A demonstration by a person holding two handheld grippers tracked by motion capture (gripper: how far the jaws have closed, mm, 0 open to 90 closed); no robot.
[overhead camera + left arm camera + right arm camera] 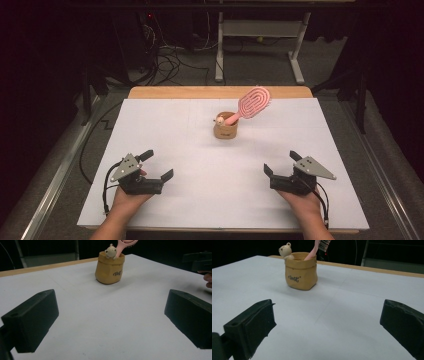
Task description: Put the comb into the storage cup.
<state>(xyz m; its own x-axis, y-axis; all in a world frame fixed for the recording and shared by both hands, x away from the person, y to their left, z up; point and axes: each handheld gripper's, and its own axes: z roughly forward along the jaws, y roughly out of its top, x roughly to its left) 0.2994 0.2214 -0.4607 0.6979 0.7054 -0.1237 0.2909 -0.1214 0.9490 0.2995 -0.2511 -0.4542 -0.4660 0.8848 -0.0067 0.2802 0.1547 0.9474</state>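
High view: both tools, left and right, are held released near the worktop's near edge, well apart from the cup with its pink brush, so nothing, seemingly, has been begun.

High view: fixed above the near edge, tilted forward and down, takes in the whole white table plus dark floor and a desk frame beyond.

Left claw camera: low over the table, looks between its two jaws toward the far middle, angled right; catches what is probably the other claw at its right edge, too dark to be sure.

Right claw camera: same low height, angled left.

All three share the tan pot with the pink brush; both claw cameras see it fairly near, from opposite sides.
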